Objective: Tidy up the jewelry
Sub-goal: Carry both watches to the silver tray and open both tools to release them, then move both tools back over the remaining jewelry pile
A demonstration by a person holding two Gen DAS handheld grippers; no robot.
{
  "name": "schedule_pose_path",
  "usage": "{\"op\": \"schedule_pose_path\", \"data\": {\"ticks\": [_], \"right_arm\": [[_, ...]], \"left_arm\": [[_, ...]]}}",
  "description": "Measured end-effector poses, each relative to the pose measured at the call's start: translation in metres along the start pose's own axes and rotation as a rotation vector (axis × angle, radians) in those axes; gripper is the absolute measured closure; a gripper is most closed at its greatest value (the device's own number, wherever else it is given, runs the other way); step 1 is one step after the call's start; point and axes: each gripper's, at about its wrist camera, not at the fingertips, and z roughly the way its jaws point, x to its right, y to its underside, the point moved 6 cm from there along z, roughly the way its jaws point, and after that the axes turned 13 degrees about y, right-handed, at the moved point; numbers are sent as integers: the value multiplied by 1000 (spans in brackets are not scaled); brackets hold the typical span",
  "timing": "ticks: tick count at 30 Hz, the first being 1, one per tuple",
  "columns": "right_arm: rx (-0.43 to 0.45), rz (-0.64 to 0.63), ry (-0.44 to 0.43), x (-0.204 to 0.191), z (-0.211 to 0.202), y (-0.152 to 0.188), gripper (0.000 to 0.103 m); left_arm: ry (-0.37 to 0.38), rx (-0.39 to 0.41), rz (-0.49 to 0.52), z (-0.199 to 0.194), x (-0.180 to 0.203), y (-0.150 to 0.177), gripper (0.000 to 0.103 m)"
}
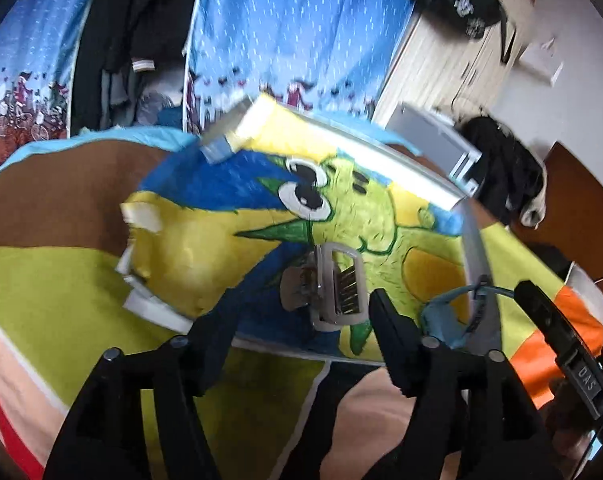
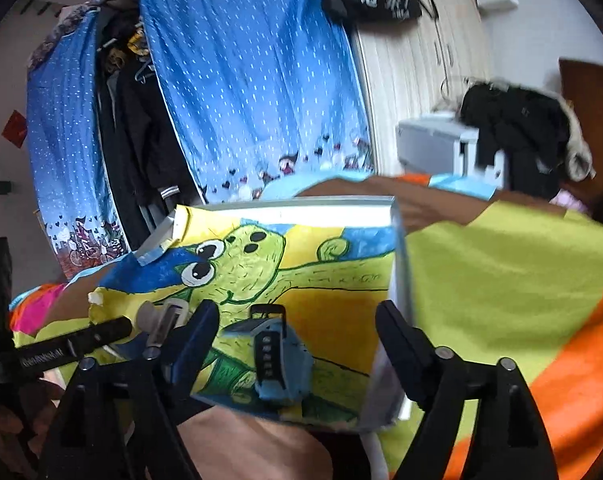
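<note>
A shallow white-rimmed box [image 1: 405, 164] [image 2: 301, 208], lined with a drawing of a green cartoon figure, lies on a bedspread. Inside it are a pale hair claw clip [image 1: 333, 292] [image 2: 165, 316] and a blue wristwatch [image 1: 449, 316] [image 2: 277, 356]. My left gripper [image 1: 301, 312] is open over the box's near edge, and the clip lies just ahead, between its spread fingers. My right gripper [image 2: 297, 320] is open too, with the watch lying between its fingers. Each gripper's black finger [image 1: 557, 328] [image 2: 73, 344] shows at the side of the other's view.
The bedspread [image 2: 501, 280] is patterned lime green, orange and brown. Behind it hang blue dotted curtains [image 1: 301, 32] with dark clothes [image 1: 133, 20] between them. At the back right stand a grey-white chest [image 2: 433, 140] and a black jacket [image 2: 517, 120], beside a pale wardrobe [image 1: 453, 60].
</note>
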Motion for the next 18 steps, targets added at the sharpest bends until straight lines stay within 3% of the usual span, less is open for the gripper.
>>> {"op": "schedule_pose_path", "data": {"ticks": [3,5,10,18], "right_arm": [[65,-3,-12,-4,-33,-1,1],[104,1,-29,-8,-57,1,0],[140,-5,-28,-18,-104,12,0],[163,15,-31,-26,-170,57,0]], "left_arm": [[-6,68,30,-30,9,3,23],[-10,115,59,-53,18,6,14],[-15,190,145,-106,42,20,8],[-27,184,218,-164,56,75,7]]}}
